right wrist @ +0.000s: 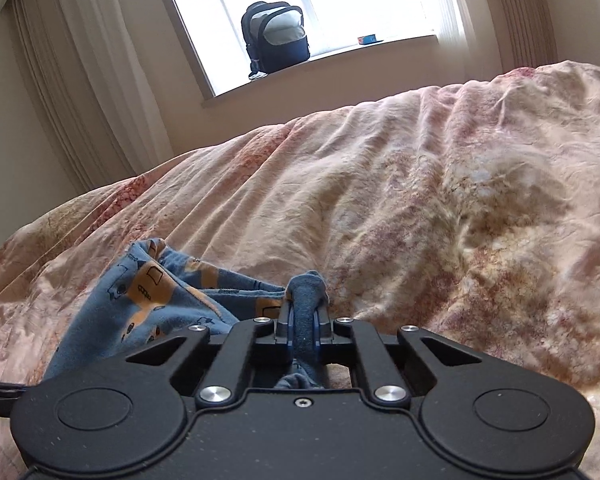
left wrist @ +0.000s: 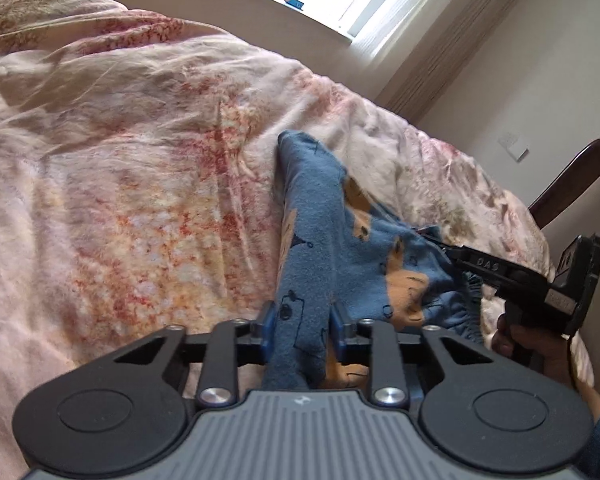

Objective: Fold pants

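Small blue pants (left wrist: 320, 216) with an orange vehicle print lie bunched on the floral bedspread (left wrist: 120, 160). My left gripper (left wrist: 302, 326) is shut on a thick fold of the blue cloth, which runs up between its blue pads (left wrist: 269, 320). In the same view the right gripper (left wrist: 440, 240) reaches in from the right and pinches the pants near their gathered waistband. In the right wrist view my right gripper (right wrist: 305, 322) is shut on a narrow ridge of the pants (right wrist: 160, 284), the rest spreading to the left.
The pink and cream bedspread (right wrist: 420, 200) fills both views, rumpled. A window sill behind the bed holds a dark backpack (right wrist: 276, 36) and a small box (right wrist: 367, 40). Curtains (right wrist: 80, 80) hang beside the window. A dark wooden bed frame (left wrist: 572, 176) rises at right, near a person's hand (left wrist: 532, 344).
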Available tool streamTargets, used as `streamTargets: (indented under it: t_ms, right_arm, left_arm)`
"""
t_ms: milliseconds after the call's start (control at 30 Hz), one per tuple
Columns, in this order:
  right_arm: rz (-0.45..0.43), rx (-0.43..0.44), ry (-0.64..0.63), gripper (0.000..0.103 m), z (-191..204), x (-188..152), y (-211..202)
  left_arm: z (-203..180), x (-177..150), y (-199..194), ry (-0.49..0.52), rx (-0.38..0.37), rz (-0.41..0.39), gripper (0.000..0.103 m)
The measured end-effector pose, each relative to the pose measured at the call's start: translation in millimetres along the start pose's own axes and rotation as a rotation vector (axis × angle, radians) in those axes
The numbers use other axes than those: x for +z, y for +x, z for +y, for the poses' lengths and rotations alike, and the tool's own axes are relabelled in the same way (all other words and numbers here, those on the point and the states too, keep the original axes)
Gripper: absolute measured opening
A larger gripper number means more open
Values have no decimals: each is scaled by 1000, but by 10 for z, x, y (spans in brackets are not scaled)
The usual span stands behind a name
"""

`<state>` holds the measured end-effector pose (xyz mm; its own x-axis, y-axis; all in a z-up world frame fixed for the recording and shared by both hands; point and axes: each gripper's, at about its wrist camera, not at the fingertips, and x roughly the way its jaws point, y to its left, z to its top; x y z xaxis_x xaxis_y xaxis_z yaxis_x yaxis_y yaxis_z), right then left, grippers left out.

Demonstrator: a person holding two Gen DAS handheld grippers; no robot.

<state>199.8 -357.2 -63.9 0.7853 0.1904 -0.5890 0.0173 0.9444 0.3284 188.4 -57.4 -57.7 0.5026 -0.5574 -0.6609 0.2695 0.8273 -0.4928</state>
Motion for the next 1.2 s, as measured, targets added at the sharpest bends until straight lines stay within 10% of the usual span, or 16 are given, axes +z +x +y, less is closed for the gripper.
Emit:
streamTargets:
  t_ms: [267,600,933,1200]
  right_arm:
    - [-2,40,82,10,-91,21,-61]
    - [104,279,263,73,-465,69,-81]
    - [122,148,33,24,-98,50,-220]
    - [-35,121,-90,18,378,304,-337]
  left_arm:
    - [-89,-19,-45,49,33,-14,23]
    - [-55,-22,-28,39,32,-3,23]
    - [-57,-7,-51,32,28,-14,20]
    - [-95,283,-382,73,36,-168,18]
